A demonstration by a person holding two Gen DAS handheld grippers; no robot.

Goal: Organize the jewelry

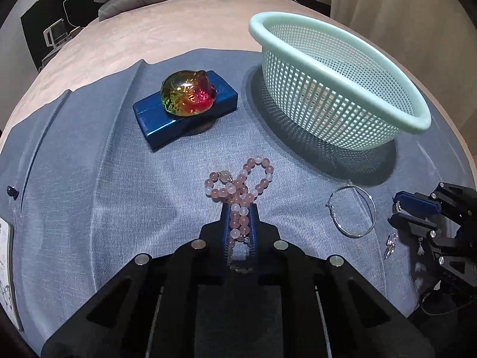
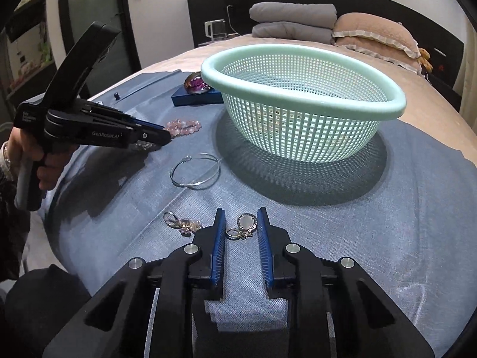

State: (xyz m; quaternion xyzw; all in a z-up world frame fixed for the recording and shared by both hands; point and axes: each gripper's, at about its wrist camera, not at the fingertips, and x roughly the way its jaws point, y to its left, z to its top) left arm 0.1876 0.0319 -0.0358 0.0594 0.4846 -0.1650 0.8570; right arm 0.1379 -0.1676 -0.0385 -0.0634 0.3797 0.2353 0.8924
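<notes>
I see the left gripper [image 1: 240, 208] clamped on the pink bead bracelet [image 1: 241, 185], its loops spilling past the tips on the blue cloth [image 1: 119, 208], near the mint basket [image 1: 337, 68]. Right gripper [image 2: 240, 213] is part-open around the oval pendant [image 2: 246, 223], not touching it. 1 wire bangle [image 2: 195, 170] lies nearer the basket.

Blue cloth [image 2: 387, 208] on bed, grey folded blankets [image 2: 293, 22] & frilly pillow [image 2: 375, 34] at back.

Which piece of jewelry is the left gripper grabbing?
The pink bead bracelet: its strand lies between the left gripper's fingers. The silver bangle and both earrings lie untouched.
</notes>
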